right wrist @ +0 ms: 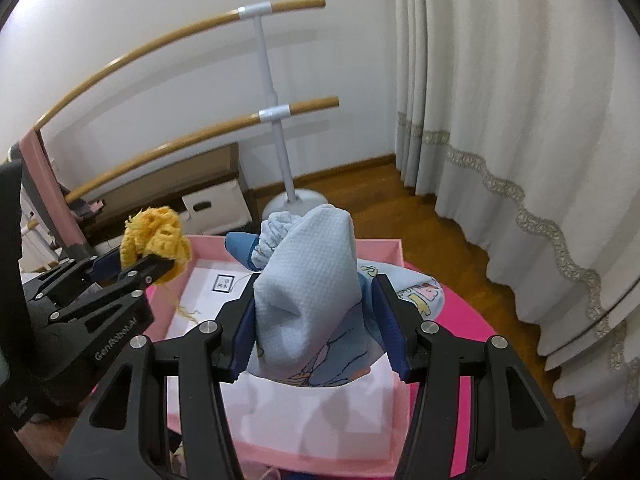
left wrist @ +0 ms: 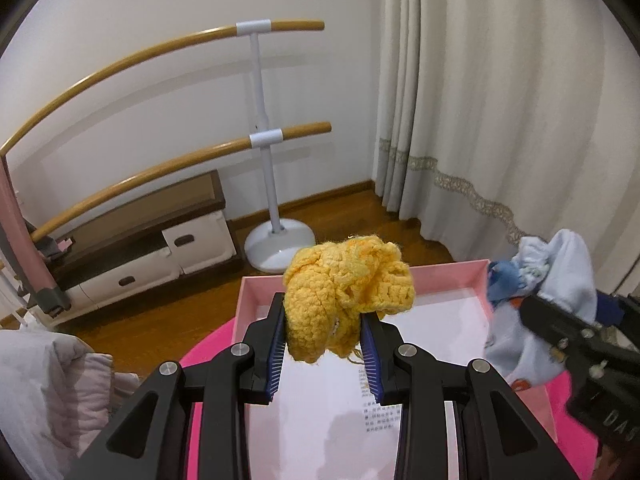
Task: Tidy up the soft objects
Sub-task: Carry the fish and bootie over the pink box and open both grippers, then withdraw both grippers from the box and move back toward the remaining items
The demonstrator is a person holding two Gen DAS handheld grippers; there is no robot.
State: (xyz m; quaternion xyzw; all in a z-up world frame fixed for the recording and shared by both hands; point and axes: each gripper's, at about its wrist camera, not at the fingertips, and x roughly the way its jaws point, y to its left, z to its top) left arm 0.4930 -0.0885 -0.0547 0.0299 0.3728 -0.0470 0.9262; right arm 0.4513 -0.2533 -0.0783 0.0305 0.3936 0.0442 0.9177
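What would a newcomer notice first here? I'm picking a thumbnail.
A bright yellow crochet piece clamped in the left claw, held above the pink box. To its right, the right claw grips a pale blue cloth over the same box.

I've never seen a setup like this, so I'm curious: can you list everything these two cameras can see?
yellow crocheted yarn piece: one, yellow, clamped above the box's near-left part
pale blue textured cloth garment: one, light blue with cartoon print, clamped above the box's right part
shallow pink cardboard box: one, pink walls, white printed sheet inside, on the pink surface
bright pink round surface: one, magenta, under the box
wooden ballet barre: one, two tan rails on a white stand, by the wall
low cabinet: one, dark brown top, white drawers, under the barre
cream curtain: one, lace trim, right
left hand-held gripper: black, blue pads, shut on the yarn
right hand-held gripper: black, blue pads, shut on the garment
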